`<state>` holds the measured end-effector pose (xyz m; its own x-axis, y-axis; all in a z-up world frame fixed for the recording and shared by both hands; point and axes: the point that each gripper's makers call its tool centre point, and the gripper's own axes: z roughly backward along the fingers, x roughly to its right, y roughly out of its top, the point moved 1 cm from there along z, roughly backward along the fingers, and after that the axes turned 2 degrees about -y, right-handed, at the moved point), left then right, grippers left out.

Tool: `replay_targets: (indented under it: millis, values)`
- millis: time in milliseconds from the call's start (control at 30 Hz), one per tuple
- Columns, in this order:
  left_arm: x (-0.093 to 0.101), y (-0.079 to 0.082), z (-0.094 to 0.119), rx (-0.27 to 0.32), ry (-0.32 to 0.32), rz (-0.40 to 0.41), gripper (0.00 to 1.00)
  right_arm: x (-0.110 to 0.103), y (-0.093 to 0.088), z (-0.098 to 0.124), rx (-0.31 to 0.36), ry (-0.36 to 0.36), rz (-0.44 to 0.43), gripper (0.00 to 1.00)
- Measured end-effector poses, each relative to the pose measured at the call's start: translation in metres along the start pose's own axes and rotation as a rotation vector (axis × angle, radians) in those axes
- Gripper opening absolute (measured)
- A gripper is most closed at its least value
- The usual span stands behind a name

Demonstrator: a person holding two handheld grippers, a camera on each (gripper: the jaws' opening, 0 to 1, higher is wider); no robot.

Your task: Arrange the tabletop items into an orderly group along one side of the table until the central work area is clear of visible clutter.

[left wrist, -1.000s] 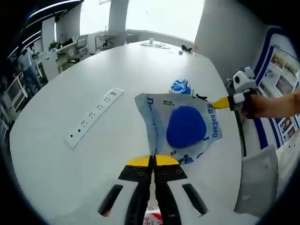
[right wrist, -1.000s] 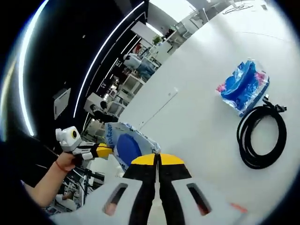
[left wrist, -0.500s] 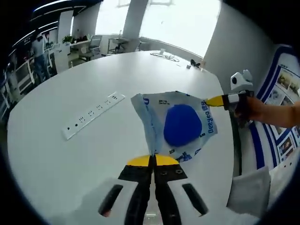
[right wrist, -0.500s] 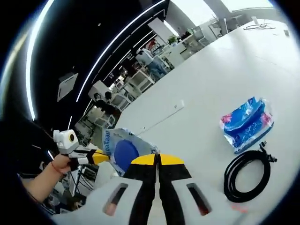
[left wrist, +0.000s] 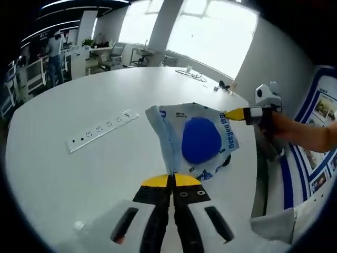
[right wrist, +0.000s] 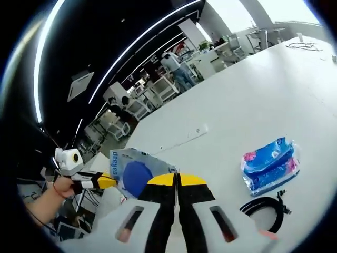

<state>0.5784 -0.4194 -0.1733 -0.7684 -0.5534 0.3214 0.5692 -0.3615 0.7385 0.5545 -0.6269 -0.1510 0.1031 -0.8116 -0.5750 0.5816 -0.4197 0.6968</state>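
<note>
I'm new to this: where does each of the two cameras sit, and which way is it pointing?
Left gripper view: rides on the left tool, looks along its shut jaws at the blue-and-white packet over the white table; the right tool and a hand enter from the right.
Right gripper view: rides on the right tool, looks across the table at a blue pack and black cable; the left tool and hand appear at left.
Shared: the packet, pinched by both tools.
</note>
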Motion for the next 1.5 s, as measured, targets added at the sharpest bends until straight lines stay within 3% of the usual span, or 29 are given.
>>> replay_targets:
  millis: [367, 700, 1067, 1500]
  values:
    - [0.017, 0.010, -0.008, 0.054, 0.014, 0.055, 0.00, 0.013, 0.027, -0.005, -0.016, 0.008, 0.076, 0.00]
    - [0.023, 0.010, -0.014, 0.100, 0.045, 0.126, 0.00, 0.024, 0.035, -0.017, -0.055, 0.023, 0.123, 0.00]
    - [0.019, -0.001, -0.025, 0.100, 0.092, 0.190, 0.00, 0.033, 0.035, -0.041, -0.147, 0.041, 0.186, 0.00]
    - [0.011, -0.024, -0.056, 0.045, 0.117, 0.255, 0.00, 0.062, 0.020, -0.064, -0.271, 0.027, 0.246, 0.00]
